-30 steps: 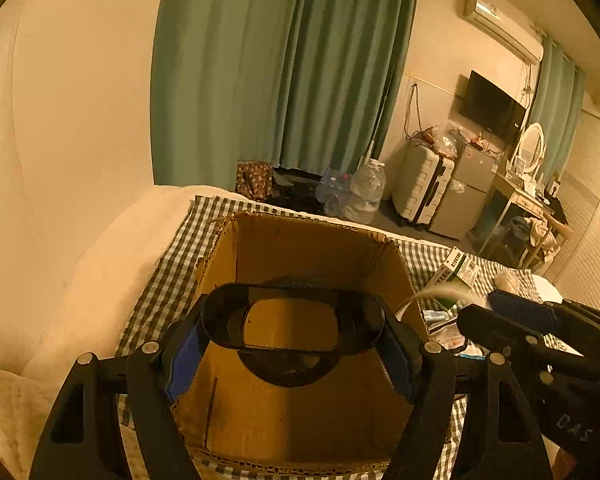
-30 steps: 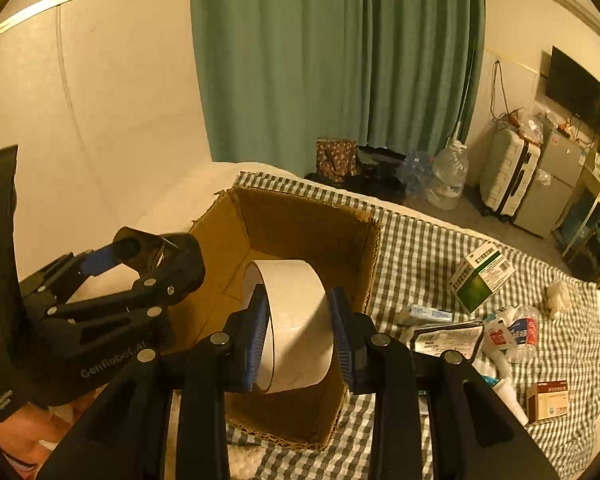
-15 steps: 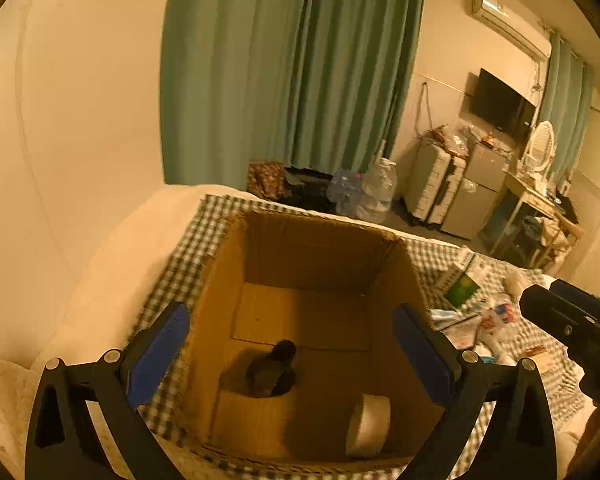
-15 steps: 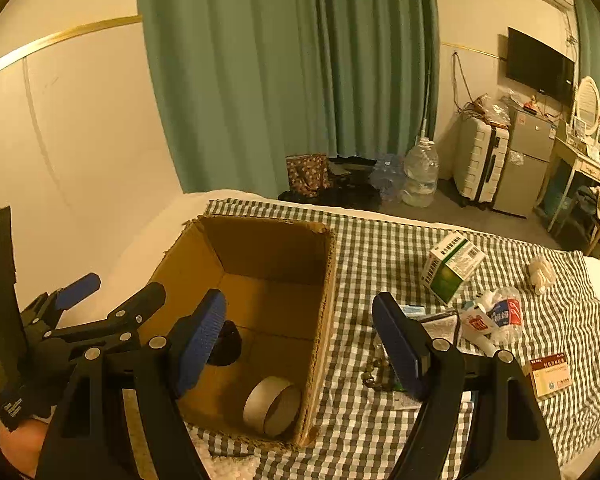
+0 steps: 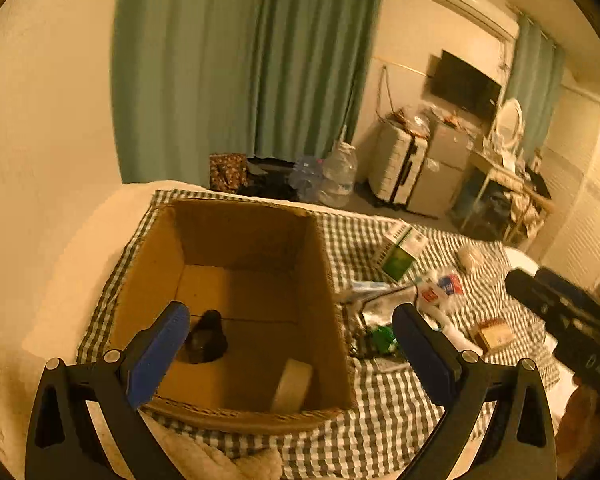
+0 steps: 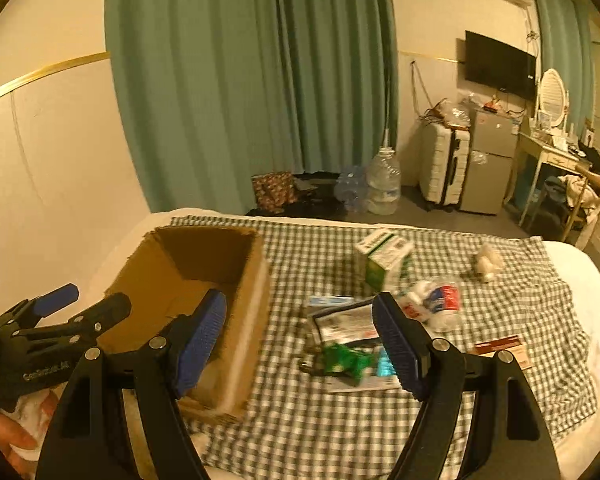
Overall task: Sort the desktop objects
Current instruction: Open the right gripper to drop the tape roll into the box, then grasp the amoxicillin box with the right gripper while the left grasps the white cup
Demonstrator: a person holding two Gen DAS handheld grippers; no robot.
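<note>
While the cardboard box (image 5: 324, 280) stands left, clutter (image 6: 352, 360) litters the checked cloth (image 6: 500, 300).

Both grippers are black plastic with triangular cut-outs, silver screw heads and ribbed blue pads: the left gripper (image 5: 288, 356) bears pale lettering, as does the right gripper (image 6: 300, 344).

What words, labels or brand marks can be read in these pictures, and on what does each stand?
"GenRobot.AI", blurred but legible: on the left gripper body, right wrist view.
"DAS": cut-off letters on the right gripper body, left wrist view.
Green and white box, crushed bottle label, flat packet, small brown box: printing too blurred to read.
</note>
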